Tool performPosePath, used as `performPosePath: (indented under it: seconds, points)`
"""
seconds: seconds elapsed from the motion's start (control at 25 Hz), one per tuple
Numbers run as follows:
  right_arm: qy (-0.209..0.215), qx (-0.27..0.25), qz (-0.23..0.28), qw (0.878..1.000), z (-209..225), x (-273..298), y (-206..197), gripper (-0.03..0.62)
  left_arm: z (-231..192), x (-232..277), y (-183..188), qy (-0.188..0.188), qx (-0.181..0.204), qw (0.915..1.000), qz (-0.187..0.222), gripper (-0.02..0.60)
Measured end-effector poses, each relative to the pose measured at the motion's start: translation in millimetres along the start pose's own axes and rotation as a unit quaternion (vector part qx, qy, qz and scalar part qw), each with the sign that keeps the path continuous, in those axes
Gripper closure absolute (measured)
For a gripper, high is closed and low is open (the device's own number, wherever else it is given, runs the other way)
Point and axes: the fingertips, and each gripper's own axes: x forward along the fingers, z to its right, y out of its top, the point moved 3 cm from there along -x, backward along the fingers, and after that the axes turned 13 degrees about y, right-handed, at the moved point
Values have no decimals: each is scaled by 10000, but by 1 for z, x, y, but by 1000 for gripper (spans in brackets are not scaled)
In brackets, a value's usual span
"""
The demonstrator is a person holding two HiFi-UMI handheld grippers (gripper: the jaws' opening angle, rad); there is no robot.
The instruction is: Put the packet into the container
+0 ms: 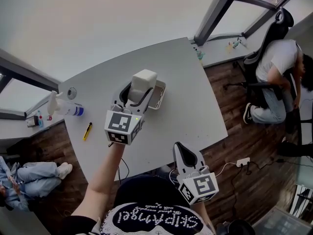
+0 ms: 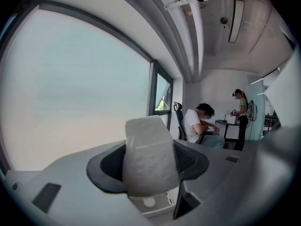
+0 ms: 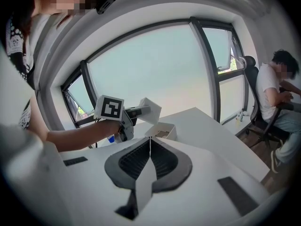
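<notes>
left tongs [image 2: 151, 166] pinch packet [image 2: 148, 145] in their view; head view shows container [image 1: 160, 93] beneath.

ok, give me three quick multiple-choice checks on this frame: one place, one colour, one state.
1. Where is the packet?
A) in the left hand-held gripper, above the container
B) on the floor
C) flat on the table

2. Packet colour?
A) red
B) white
C) green

3. Right hand-held gripper jaws?
A) wide apart
B) shut on the packet
C) shut, empty

Answers:
1 A: the left gripper view shows the jaws clamping it, with the container below.
2 B: it is plainly white in every view.
3 C: the right gripper view shows the jaws meeting with nothing between them.
</notes>
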Motion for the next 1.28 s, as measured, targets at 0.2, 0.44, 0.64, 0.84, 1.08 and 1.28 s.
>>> performPosePath:
  seconds: [0.2, 0.44, 0.64, 0.84, 1.08, 1.28]
  points:
    - [1, 11, -8, 10000, 2, 2, -1, 579, 2, 10, -13, -9, 36, 9998, -182, 305]
    - [-30, 76, -24, 10000, 4, 2, -4, 579, 6, 16, -24, -77, 253, 9991, -322, 305]
    - [-53, 113, -24, 9999, 4, 1, -4, 579, 4, 18, -33, 6, 277, 9983, -512, 305]
    - [-33, 125, -31, 9999, 5, 2, -3, 579, 4, 21, -41, -11, 266, 9975, -660, 305]
    - [-8, 99, -50, 9999, 6, 3, -4, 579, 4, 26, -57, -35, 227, 9957, -892, 305]
    - [-24, 117, -72, 9999, 8, 3, -4, 579, 4, 31, -66, -34, 255, 9944, -1024, 305]
